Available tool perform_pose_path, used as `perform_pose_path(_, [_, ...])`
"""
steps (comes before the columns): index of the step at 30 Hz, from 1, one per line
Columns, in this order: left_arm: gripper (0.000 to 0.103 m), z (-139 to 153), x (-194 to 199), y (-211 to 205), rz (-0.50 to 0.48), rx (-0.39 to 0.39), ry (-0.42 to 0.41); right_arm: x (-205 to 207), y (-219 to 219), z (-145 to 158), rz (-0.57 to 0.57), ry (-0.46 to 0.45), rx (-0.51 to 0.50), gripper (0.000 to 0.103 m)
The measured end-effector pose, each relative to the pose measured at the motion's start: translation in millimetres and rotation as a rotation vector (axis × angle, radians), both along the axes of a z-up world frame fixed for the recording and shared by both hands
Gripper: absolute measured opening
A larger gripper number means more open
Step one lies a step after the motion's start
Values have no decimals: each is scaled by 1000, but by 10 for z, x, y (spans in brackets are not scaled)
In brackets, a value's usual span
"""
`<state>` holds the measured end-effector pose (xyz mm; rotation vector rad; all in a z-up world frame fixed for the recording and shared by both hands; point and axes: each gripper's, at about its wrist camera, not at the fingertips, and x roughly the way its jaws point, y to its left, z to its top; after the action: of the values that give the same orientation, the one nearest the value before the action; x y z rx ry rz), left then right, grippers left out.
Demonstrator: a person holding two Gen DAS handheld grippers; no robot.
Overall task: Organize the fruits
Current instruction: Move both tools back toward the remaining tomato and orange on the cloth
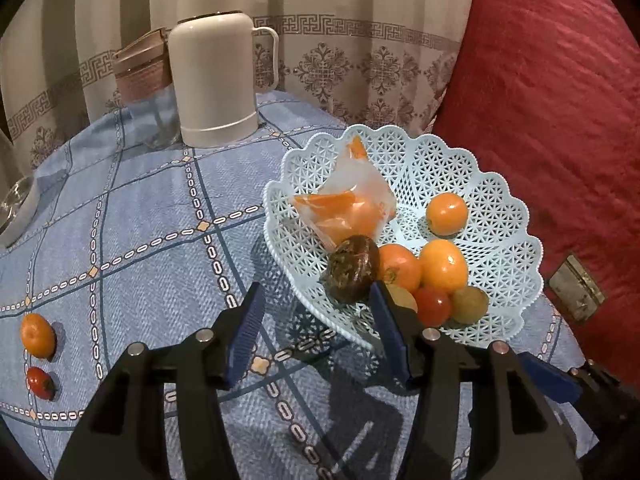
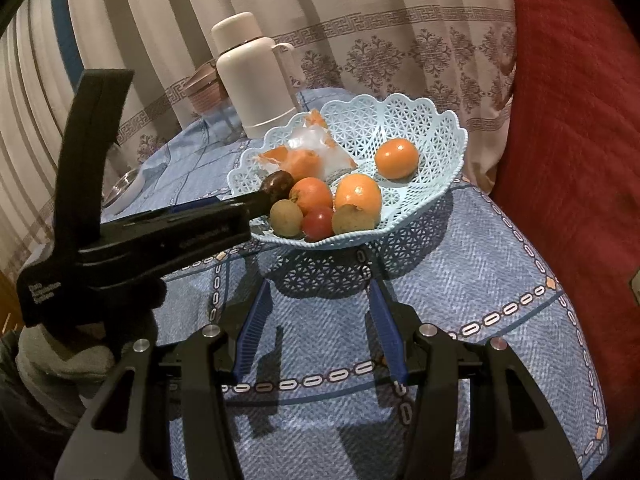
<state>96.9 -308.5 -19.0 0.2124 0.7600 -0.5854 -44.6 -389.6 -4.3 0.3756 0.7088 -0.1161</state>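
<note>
Clothed table [image 1: 168,208]: basket [image 1: 500,216], flask [image 1: 212,76]

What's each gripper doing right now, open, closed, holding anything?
Left gripper: open, nothing between its pads, tips at the near rim of the basket by the dark brown fruit.
Right gripper: open, empty, over the tablecloth.

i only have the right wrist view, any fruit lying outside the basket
Observer: Yes, a tangerine lies on the tablecloth, well to the left of the basket.
Operator: anything else over there
Observer: A small red tomato sits just nearer the camera, apart from the tangerine.
Operator: is the left gripper holding that dark fruit
Observer: No. The left gripper is open, and the dark brown fruit rests inside the basket's rim, beyond its fingertips.
</note>
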Motion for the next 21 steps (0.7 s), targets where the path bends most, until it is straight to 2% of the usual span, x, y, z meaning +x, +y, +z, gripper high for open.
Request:
perform_pose_path(11, [59,205,-186,142,10,11,-81,-12,67,22,9,-2,-6,54])
perform_pose_path(13, [71,248,-220,176,19,20,-108,-23,98,34,13,-2,-7,54])
perform_pose_path(15, [76,290,-265,221,28,28,-140,-35,142,40,19,-1,-8,54])
perform_pose_path(21, [81,343,-328,420,54,47,-188,-46,306,53,37,3,-4,54])
